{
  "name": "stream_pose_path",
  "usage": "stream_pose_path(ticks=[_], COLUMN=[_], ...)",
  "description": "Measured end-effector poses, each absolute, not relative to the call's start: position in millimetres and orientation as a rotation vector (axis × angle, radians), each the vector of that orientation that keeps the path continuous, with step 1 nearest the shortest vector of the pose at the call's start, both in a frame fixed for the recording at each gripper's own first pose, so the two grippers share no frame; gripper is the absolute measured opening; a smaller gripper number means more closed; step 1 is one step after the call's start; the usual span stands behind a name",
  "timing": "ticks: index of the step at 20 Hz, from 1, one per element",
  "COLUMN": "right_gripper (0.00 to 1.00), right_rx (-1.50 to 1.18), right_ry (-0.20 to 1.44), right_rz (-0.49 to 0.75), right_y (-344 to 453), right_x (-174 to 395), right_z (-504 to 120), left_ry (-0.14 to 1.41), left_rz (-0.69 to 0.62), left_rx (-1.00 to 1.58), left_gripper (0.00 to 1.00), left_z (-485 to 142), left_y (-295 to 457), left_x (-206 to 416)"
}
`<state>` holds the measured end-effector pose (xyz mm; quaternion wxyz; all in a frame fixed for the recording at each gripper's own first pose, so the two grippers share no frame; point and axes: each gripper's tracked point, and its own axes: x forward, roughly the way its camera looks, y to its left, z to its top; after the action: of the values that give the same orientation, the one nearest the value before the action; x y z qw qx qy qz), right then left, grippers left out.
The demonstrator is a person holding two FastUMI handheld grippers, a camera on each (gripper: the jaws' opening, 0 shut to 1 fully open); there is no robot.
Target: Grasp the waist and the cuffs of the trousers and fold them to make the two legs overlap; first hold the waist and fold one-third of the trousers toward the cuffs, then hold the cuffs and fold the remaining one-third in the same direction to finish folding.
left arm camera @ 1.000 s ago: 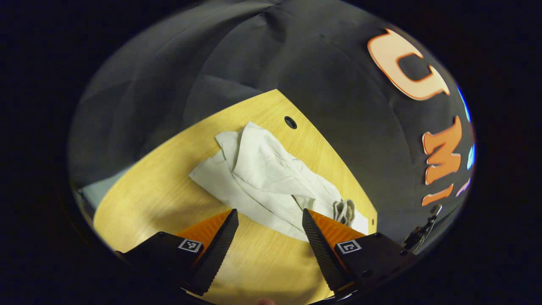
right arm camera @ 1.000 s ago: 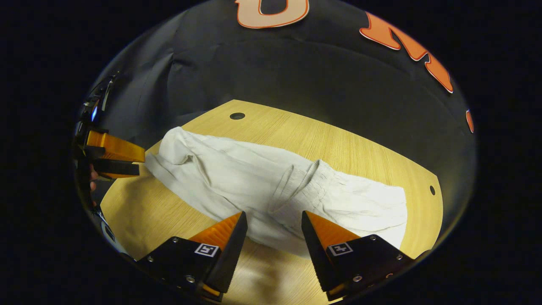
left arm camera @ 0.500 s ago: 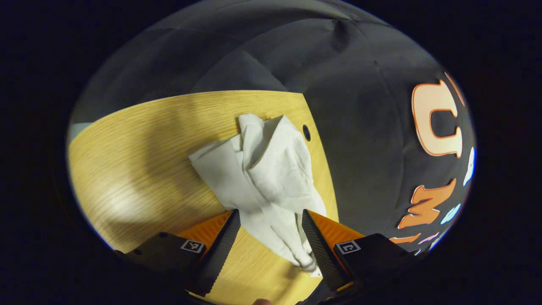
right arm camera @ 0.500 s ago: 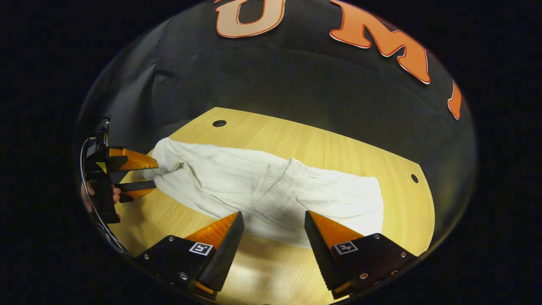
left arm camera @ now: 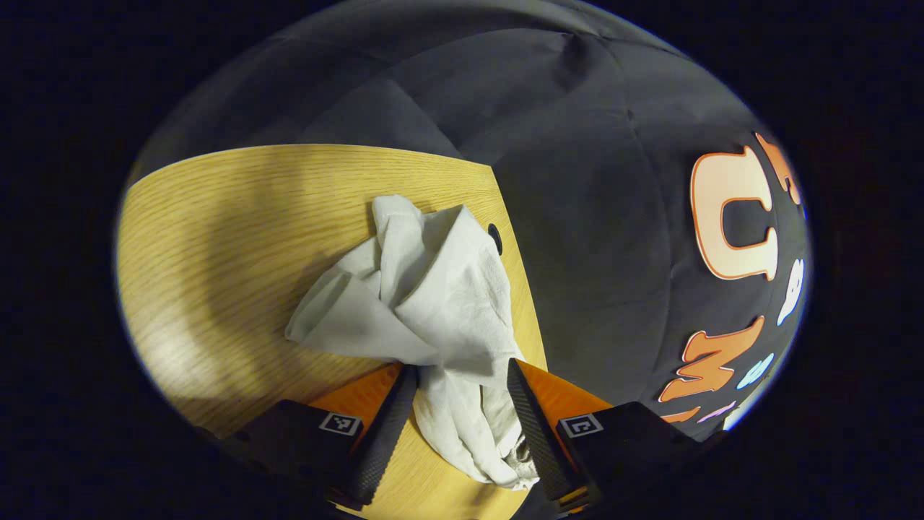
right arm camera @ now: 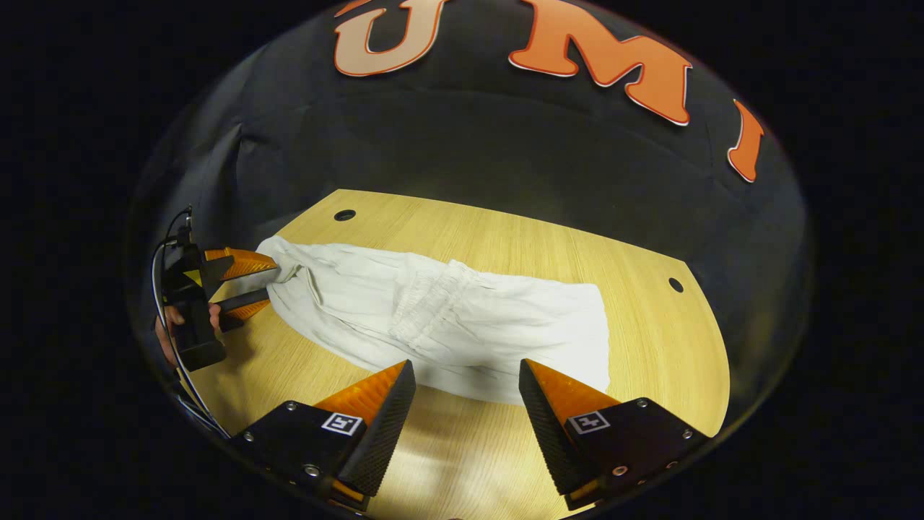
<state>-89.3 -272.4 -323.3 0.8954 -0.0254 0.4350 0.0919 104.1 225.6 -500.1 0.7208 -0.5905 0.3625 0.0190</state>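
While the trousers lie long and flat across the table, no fold has been made yet. They are seen in the right gripper view stretched from one end near the left gripper to the other end on the right. The waist with its gathered band seems to sit near the middle, so one part may be lying over another, but that is hard to tell from here.

At the left gripper, a bunched end of the trousers is seen between the two fingers, which are spread apart with cloth in the gap. The cloth looks touched by both fingers, yet it cannot be told if it is squeezed tight. From the right gripper view, that end is seen between the fingers too, close to a hole in the table.

The right gripper is held wide apart above the near edge of the trousers, and nothing is held in it.

So only the first grab is being started. Still to be done: the legs laid one over the other, the waist third folded, then the cuff third folded.
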Motion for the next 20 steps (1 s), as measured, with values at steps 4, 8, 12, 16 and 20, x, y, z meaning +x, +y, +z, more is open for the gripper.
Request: stream_pose_path(ticks=[4, 8, 12, 16, 20], right_gripper=[0.88, 0.88, 0.88, 0.88, 0.88], right_rx=[-0.051, -0.060, -0.013, 0.023, 0.054], right_ry=[0.928, 0.949, 0.954, 0.950, 0.945], right_rz=[0.154, 0.139, 0.118, 0.120, 0.113], right_y=[-299, -316, -327, -327, -331], right_x=[-104, -115, -113, -104, -98], right_z=[-325, -335, -338, -341, -341], left_ry=[0.794, 0.780, 0.852, 0.944, 0.999], left_rz=[0.115, 0.136, 0.106, 0.104, 0.115], left_rx=[-1.358, -1.380, -1.192, -0.891, -0.507], left_gripper=[0.46, 0.29, 0.77, 0.99, 0.83], left_z=[-522, -518, -498, -504, -506], left_y=[229, 232, 228, 216, 214], left_x=[95, 98, 102, 107, 99])
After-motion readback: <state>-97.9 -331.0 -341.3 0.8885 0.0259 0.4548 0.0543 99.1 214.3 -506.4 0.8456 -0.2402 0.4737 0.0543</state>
